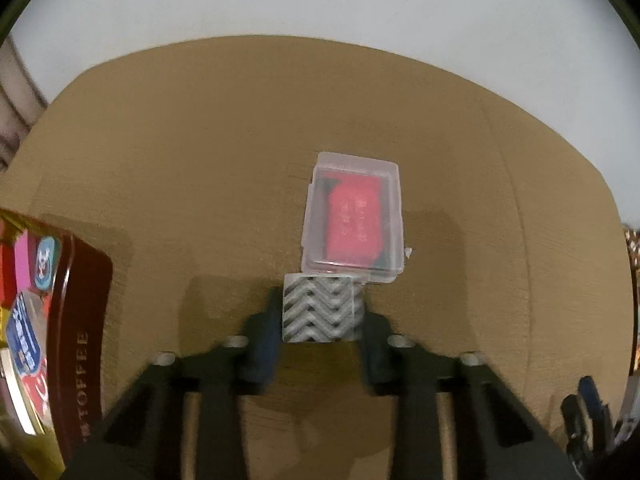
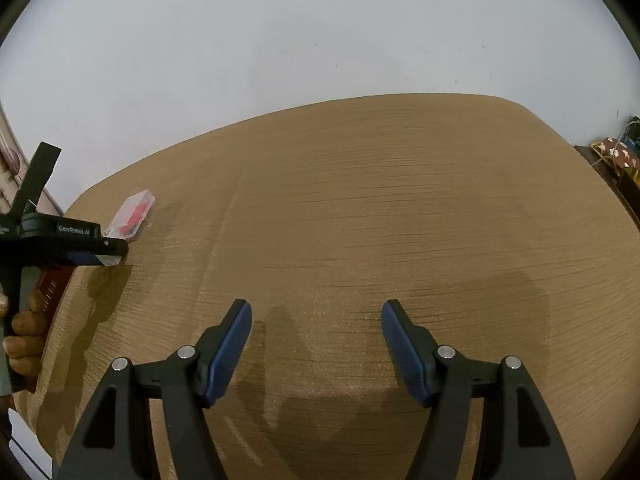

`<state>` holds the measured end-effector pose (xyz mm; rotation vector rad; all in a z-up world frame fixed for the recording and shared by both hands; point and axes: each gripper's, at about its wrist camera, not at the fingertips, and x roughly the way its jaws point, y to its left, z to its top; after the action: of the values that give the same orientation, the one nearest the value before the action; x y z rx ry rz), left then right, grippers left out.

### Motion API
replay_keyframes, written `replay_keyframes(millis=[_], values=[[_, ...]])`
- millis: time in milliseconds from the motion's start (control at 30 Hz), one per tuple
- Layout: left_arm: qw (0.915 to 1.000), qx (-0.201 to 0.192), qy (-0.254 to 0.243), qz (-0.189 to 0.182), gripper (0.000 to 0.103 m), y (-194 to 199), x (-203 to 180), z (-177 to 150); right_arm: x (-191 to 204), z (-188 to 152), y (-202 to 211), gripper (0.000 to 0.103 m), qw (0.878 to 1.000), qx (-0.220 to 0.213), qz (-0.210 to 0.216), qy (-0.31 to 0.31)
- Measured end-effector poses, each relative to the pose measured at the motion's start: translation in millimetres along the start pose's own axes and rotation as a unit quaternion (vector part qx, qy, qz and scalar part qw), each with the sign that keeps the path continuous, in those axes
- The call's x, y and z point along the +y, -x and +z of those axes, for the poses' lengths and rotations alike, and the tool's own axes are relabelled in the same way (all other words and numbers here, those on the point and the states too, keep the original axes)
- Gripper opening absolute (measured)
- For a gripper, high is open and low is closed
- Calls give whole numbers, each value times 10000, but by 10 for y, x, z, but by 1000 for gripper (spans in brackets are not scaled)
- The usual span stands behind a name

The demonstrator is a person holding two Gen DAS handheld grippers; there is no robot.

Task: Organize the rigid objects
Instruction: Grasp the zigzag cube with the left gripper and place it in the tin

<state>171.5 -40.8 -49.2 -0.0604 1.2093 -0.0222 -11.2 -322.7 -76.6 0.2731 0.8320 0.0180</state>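
Note:
My left gripper (image 1: 319, 312) is shut on a small grey-and-white chevron box (image 1: 319, 307) and holds it just above the wooden table (image 1: 200, 184). Right beyond the box lies a clear plastic case with a red item inside (image 1: 353, 222); the two look close or touching. The right wrist view shows the same case (image 2: 134, 214) at the far left, with the left gripper (image 2: 110, 258) beside it. My right gripper (image 2: 316, 344) is open and empty over the table (image 2: 400, 220).
A dark red "TOFFEE" tin (image 1: 86, 320) holding several colourful items stands at the left edge of the left wrist view. A white wall rises behind the table. Patterned clutter (image 2: 616, 156) sits past the table's right edge.

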Motion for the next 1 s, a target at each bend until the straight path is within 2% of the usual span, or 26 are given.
replay_keyframes(millis=[167, 367, 433, 500, 600, 700, 800, 1000], values=[[9995, -160, 201, -203, 26, 168, 53, -155, -34, 13, 27, 69, 10000, -2, 39, -47], [9974, -548, 81, -467, 26, 805, 183, -590, -46, 18, 47, 70, 10000, 18, 27, -42], [9964, -657, 95, -522, 26, 1076, 351, -737, -45, 17, 58, 70, 10000, 24, 16, -35], [9960, -728, 179, -490, 26, 1335, 677, -835, -40, 22, 65, 70, 10000, 34, -3, -20], [9966, -668, 394, -264, 26, 1559, 1127, -982, -24, 41, 59, 70, 10000, 54, -45, 12], [9971, -481, 583, -10, 26, 1607, 1670, -1124, -3, 47, 50, 70, 9999, 69, -91, 49], [9971, -310, 682, 94, 26, 1498, 2033, -1115, 27, 50, 34, 70, 9998, 87, -154, 98], [9965, -175, 764, 277, 26, 1149, 2235, -1117, 68, 59, -18, 71, 9995, 121, -239, 180]])
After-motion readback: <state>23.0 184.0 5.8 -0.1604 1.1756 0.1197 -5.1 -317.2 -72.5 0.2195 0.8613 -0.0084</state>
